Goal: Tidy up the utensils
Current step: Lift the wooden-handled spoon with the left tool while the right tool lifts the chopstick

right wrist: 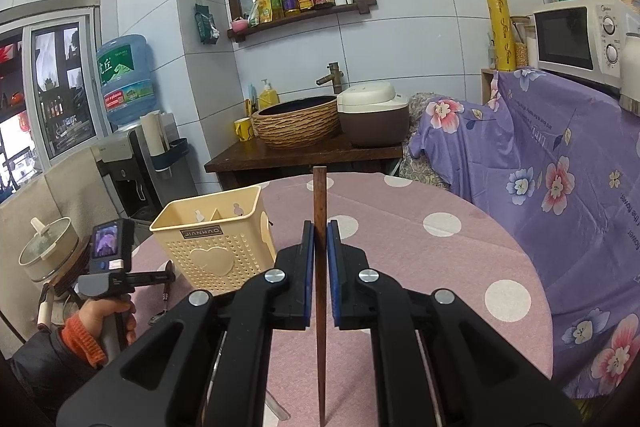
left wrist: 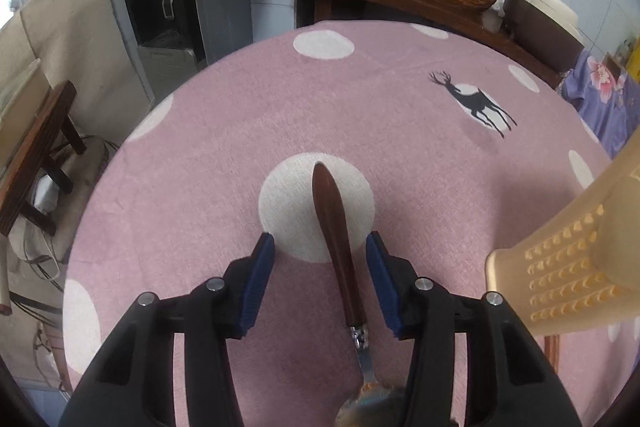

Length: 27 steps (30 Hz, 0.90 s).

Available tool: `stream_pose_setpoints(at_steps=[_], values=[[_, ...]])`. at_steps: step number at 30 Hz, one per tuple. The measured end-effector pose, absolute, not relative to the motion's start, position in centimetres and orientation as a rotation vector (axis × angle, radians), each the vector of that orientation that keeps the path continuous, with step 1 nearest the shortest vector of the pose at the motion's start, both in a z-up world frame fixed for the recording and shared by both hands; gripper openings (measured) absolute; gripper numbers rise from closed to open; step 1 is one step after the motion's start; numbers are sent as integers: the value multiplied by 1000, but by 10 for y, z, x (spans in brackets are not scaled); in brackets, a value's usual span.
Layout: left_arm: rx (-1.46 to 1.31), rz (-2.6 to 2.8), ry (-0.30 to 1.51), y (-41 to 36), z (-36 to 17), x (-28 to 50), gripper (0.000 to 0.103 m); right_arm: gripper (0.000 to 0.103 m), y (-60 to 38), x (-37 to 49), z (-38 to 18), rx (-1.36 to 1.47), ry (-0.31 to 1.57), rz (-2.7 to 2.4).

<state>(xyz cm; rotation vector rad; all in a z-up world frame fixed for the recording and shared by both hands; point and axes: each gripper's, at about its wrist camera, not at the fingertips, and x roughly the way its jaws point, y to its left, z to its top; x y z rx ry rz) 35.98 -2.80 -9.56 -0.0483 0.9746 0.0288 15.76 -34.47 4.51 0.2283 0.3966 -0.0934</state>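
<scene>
Left gripper (left wrist: 320, 247) spread around spoon (left wrist: 334, 239), beside holder (right wrist: 216, 243). Squeeze brown handle gently. Right gripper (right wrist: 319, 231) pinching chopstick (right wrist: 320, 267).

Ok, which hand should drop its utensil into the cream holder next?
Right, probably. The right tongs are already shut on a wooden chopstick, with the holder close beside them. The left tongs stand open around the spoon, which lies on the tablecloth, ungripped.
</scene>
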Motion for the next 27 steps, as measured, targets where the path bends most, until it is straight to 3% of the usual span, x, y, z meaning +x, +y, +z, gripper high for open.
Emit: stream_pose_setpoints(at_steps=[5, 10, 19, 27], values=[[6, 45, 982, -35, -96, 371, 46, 7, -344, 158, 45, 234, 396, -95], [47, 33, 991, -45, -95, 381, 18, 7, -344, 157, 46, 238, 393, -97], [1, 35, 984, -45, -95, 377, 16, 7, -342, 153, 50, 236, 384, -97], [-85, -57, 783, -30, -39, 315, 16, 7, -343, 147, 52, 238, 376, -92]])
